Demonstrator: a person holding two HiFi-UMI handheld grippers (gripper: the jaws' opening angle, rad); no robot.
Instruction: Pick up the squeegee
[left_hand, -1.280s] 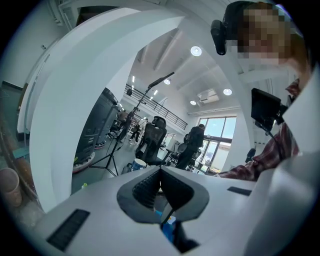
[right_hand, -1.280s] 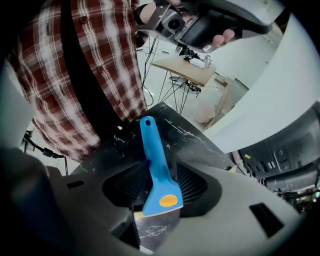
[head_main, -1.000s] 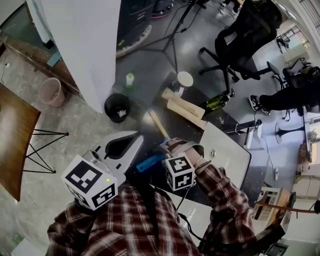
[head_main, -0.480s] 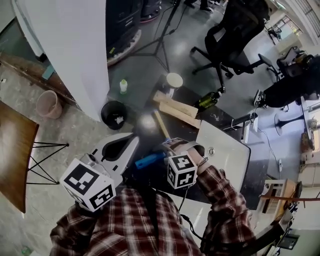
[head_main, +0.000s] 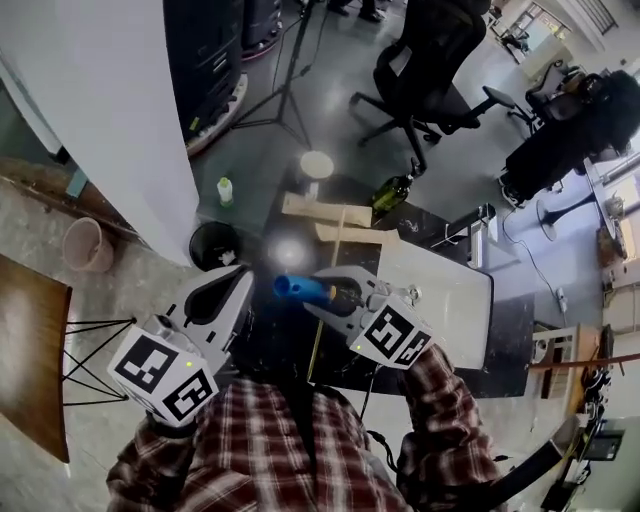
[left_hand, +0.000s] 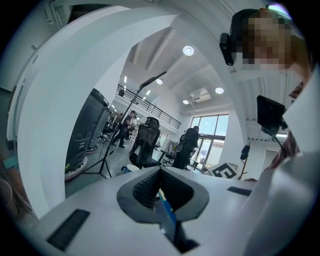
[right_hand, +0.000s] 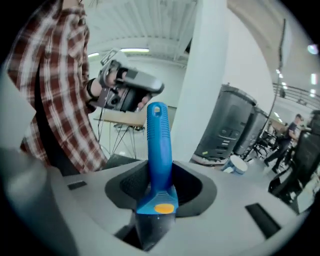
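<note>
The squeegee (head_main: 300, 289) has a blue handle and a thin pale blade seen edge-on, and it hangs above the dark table (head_main: 440, 222). My right gripper (head_main: 335, 296) is at the middle of the head view; its jaws are closing and pinch the handle near the blade. In the right gripper view the blue handle (right_hand: 159, 150) sticks up out from between the pads of the right gripper (right_hand: 160, 196). My left gripper (head_main: 222, 290) hovers to the left, apart from the squeegee. In its own view the left gripper (left_hand: 160, 196) has its jaws together, holding nothing.
On the table lie two wood blocks (head_main: 322, 208), a green bottle (head_main: 392, 190), a white cup (head_main: 316, 165) and a white board (head_main: 440, 292). A black bin (head_main: 212, 245) and a white pillar (head_main: 100, 100) stand left. A black office chair (head_main: 420, 60) is behind.
My right gripper has lifted the squeegee off the table and rolled, so the blue handle now points left. The left gripper has stayed about where it was.
</note>
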